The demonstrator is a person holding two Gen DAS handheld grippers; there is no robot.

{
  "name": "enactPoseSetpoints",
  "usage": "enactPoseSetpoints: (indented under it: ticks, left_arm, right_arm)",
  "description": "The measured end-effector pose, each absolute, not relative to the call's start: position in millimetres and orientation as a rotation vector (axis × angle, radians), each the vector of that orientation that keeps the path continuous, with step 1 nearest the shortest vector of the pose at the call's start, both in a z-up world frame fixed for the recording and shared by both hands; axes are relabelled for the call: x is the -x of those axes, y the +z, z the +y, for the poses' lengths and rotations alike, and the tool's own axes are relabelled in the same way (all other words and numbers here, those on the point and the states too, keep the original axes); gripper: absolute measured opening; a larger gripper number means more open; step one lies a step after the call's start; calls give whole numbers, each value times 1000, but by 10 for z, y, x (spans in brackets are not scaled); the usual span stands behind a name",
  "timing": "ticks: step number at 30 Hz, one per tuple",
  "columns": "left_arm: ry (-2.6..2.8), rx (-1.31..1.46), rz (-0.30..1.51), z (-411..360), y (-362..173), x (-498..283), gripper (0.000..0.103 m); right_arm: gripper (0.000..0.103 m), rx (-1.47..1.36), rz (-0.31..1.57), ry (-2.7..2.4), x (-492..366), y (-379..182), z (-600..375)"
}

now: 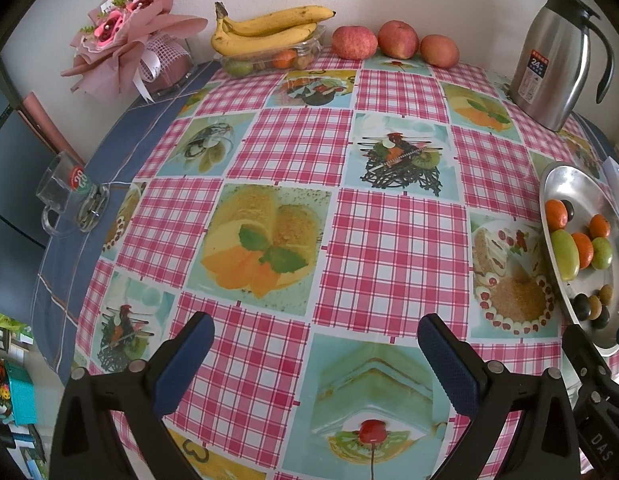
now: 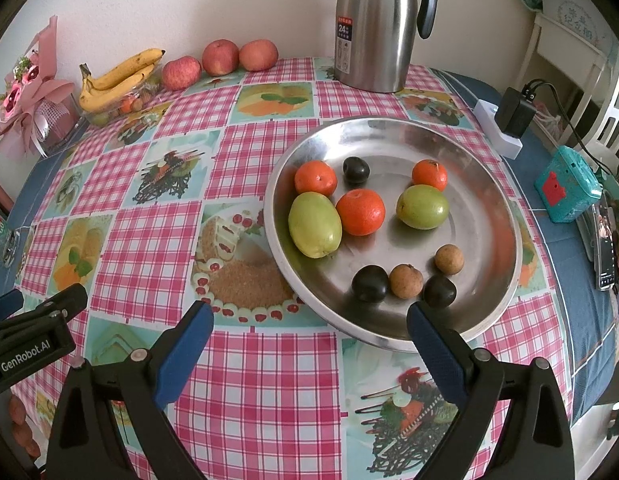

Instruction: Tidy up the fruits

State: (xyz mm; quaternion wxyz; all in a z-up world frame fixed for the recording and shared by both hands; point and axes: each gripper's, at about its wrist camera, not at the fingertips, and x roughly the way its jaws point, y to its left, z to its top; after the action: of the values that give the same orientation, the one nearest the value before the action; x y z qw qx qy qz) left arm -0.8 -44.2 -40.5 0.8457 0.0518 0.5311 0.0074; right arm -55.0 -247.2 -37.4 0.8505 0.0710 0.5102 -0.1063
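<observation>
While both hover above the checked worktop (image 2: 269, 380), the left tool (image 1: 315, 346) and right tool (image 2: 309, 334) stand wide apart, gripping nothing; the steel plate (image 2: 485, 200) holds oranges, green fruits, dark plums and probably longans; the larger green fruit (image 2: 314, 224) lies lengthwise toward the wall; bananas (image 1: 265, 28) point right, atop a clear tray.

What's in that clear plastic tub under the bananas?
Through the clear tub under the bananas show a green fruit, an orange one and small brownish ones. Whatever lies deeper is hidden.
</observation>
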Motion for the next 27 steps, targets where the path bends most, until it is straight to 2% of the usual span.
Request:
enactPoseSetpoints:
  ticks: [27]
  left_arm:
    - [15, -110, 1123, -441, -404, -9, 103]
  right_arm:
    - [97, -150, 1077, -225, 559, -391, -2457]
